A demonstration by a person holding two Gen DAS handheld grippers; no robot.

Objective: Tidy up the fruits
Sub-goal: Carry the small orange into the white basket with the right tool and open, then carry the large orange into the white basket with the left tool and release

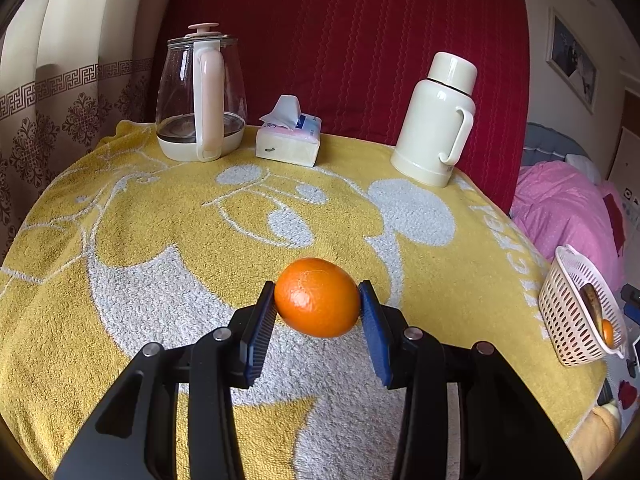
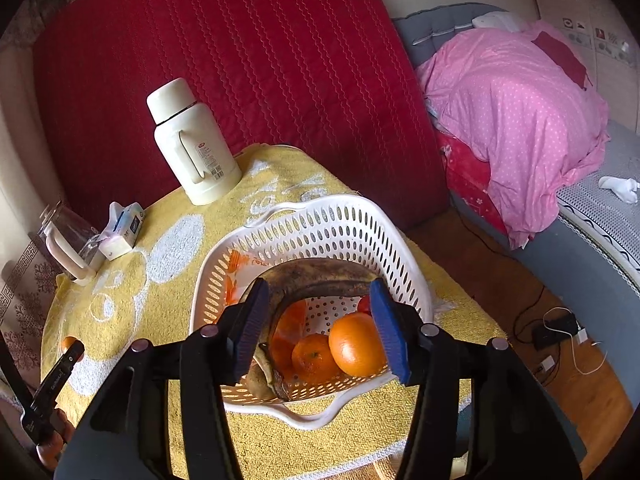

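Observation:
My left gripper (image 1: 318,300) is shut on an orange (image 1: 317,297), held between its blue pads just above the yellow towel (image 1: 160,208). A white perforated basket (image 1: 568,312) stands at the table's right edge. In the right wrist view the basket (image 2: 320,224) holds an overripe banana (image 2: 320,274), two oranges (image 2: 354,344) and something red. My right gripper (image 2: 318,320) is open and empty, hovering over the basket. The left gripper (image 2: 60,376) and its orange (image 2: 68,342) show at the far left there.
A glass kettle (image 1: 200,96), a tissue pack (image 1: 289,136) and a cream thermos (image 1: 436,120) stand along the table's back edge, before a red quilted backdrop. A bed with a pink duvet (image 2: 516,120) is to the right; cables lie on the floor (image 2: 560,332).

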